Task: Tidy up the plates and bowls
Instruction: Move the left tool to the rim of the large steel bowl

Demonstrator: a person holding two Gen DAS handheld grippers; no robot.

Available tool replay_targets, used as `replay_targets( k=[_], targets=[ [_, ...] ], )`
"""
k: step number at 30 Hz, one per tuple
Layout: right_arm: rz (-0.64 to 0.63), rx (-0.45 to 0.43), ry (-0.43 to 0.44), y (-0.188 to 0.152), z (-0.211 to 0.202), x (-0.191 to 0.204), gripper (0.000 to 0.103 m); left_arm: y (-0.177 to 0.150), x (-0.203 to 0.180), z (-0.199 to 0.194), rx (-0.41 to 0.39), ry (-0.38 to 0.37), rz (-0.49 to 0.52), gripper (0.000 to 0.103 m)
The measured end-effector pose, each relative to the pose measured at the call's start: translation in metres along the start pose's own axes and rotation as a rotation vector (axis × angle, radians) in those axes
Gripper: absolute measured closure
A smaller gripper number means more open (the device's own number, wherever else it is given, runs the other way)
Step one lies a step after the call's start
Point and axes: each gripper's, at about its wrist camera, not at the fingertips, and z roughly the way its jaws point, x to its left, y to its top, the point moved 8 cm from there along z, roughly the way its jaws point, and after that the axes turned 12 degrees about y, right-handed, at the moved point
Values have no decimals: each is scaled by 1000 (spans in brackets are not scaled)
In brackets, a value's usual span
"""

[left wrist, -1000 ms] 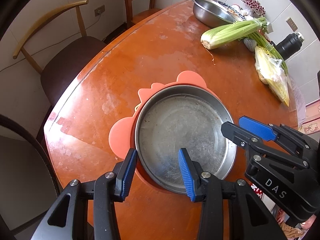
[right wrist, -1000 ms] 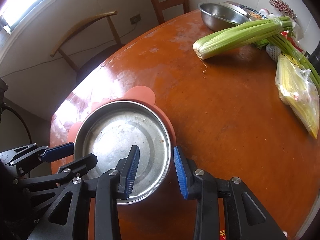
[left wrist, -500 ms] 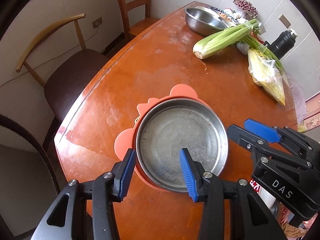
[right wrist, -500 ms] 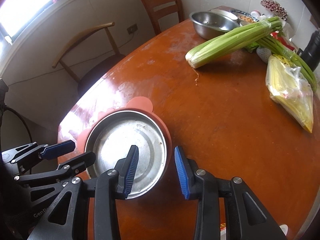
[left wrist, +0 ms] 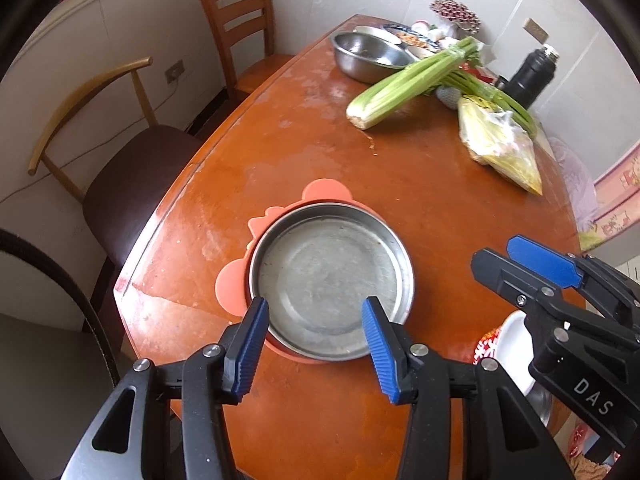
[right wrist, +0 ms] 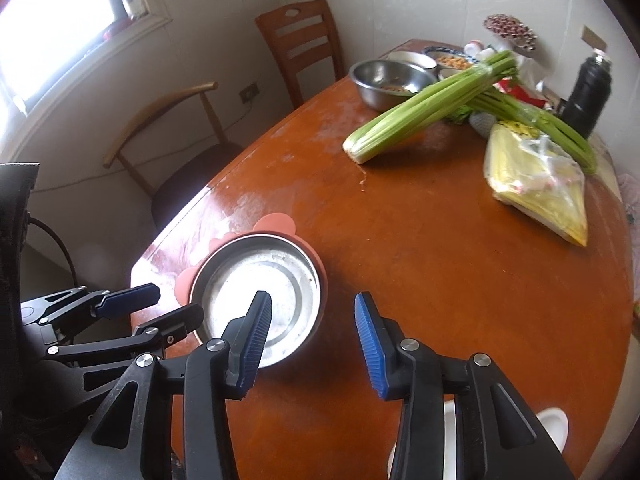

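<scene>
Resting: one steel plate (left wrist: 330,276), two chairs (left wrist: 116,160)

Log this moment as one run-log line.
steel plate: nested in pink plate on table | left claw: open, empty, just opening | right claw: open, empty, just opening

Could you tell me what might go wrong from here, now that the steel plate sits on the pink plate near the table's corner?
1. The steel plate rests inside the pink plate, close to the table corner; a nudge could push the stack toward the edge.
2. The left gripper and right gripper, both empty with jaws just opening, hang close together and could collide.
3. White dishes sit partly hidden under the right gripper and could get clipped.
</scene>
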Motion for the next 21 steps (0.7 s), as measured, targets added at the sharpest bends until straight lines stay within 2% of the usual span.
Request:
replay_targets(
  k=[10,21],
  targets=[
    [68,-79,-59,-28,-49,-6,56,-15,-30,-30,-49,-47,101,54],
    [201,-162,-167,-80,-106,-30,55,-35,-78,-50,-76,-99,242,54]
  ],
)
